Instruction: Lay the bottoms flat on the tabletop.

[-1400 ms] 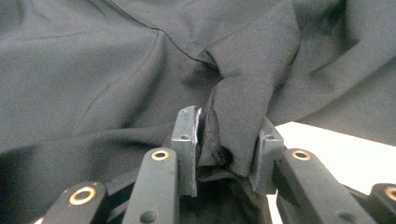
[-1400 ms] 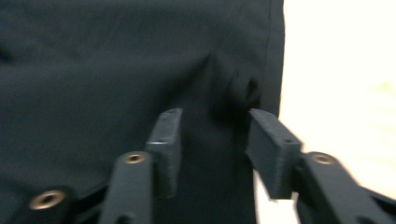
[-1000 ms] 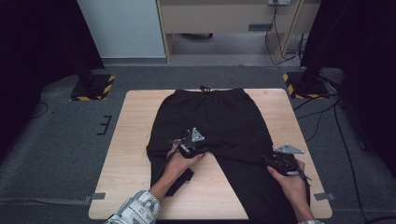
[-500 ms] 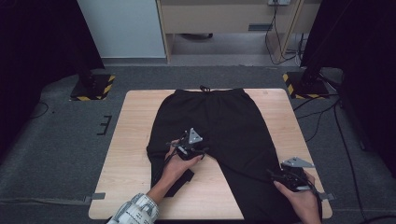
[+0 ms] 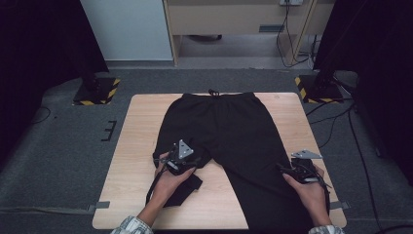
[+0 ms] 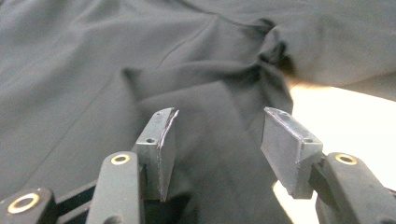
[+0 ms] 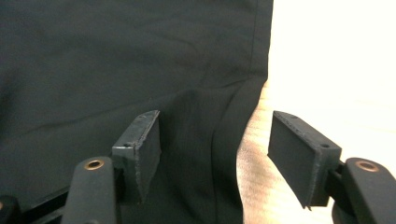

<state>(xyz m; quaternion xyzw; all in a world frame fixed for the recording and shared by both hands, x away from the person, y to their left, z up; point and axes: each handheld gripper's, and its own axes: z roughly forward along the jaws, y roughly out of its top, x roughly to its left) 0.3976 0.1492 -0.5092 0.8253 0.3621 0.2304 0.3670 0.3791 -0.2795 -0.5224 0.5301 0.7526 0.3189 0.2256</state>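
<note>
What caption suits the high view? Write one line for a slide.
Black trousers lie on a wooden table; left gripper and right gripper open at the legs.

A light wooden table (image 5: 136,146) is seen standing on grey carpeted floor (image 5: 63,146). A pair of black trousers (image 5: 229,131) is laid flat on the table, the waistband at the far edge and the legs running toward the near edge. One leg is folded back near the near-left part. Bare wood is left at both sides.
</note>
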